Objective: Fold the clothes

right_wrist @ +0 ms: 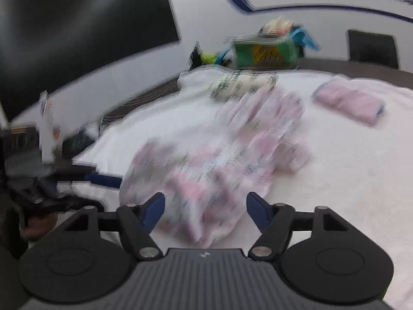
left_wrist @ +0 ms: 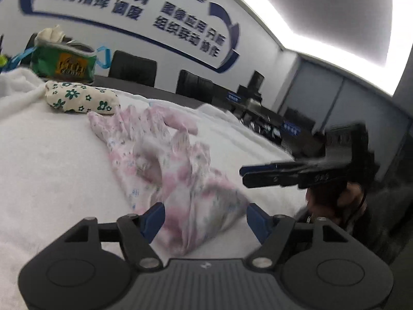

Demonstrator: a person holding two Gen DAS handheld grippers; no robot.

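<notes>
Pink floral garment (left_wrist: 165,165), crumpled on white-covered surface (left_wrist: 51,160); left gripper (left_wrist: 205,221) and right gripper (right_wrist: 205,213) both spread, nothing pinched

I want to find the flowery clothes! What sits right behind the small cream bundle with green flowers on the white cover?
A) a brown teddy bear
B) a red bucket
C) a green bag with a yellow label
C: a green bag with a yellow label stands just behind the small cream bundle with green flowers.
</notes>
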